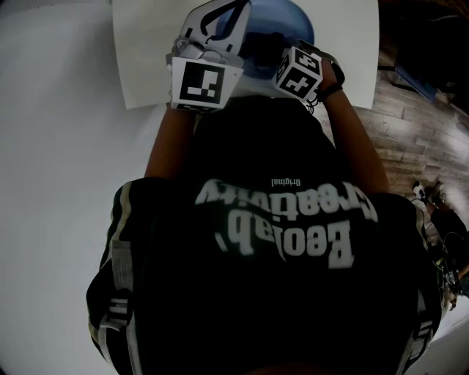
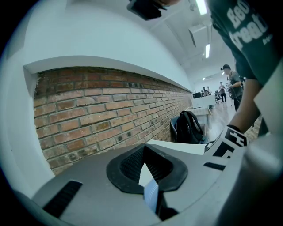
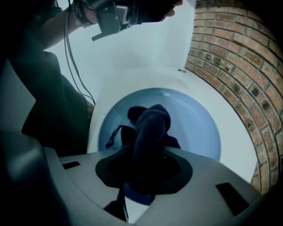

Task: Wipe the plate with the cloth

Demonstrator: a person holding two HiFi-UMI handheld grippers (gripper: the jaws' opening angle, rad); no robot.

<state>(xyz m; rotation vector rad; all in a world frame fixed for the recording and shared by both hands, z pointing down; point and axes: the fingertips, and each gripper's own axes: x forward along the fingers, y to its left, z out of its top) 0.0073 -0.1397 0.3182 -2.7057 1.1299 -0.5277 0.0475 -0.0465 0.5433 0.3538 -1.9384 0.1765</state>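
Observation:
The blue plate (image 3: 199, 128) lies on a white mat (image 1: 143, 58) at the top of the head view, where only part of the plate (image 1: 297, 22) shows. My right gripper (image 3: 146, 170) is shut on a dark cloth (image 3: 150, 128). The cloth bunches out of the jaws and rests on the plate's inside, left of its middle. In the head view the right gripper (image 1: 286, 55) sits over the plate's near side. My left gripper (image 2: 148, 170) is tilted up toward the wall. Its jaws are closed on a thin blue edge, the plate's rim (image 2: 151, 194). In the head view the left gripper (image 1: 216, 29) is at the plate's left side.
A brick wall (image 2: 88, 110) stands close behind the white table (image 1: 58, 146). A black backpack (image 2: 188, 126) sits on a chair beyond the mat. Wooden floor (image 1: 410, 124) lies to the right of the table. People (image 2: 230, 84) stand far down the room.

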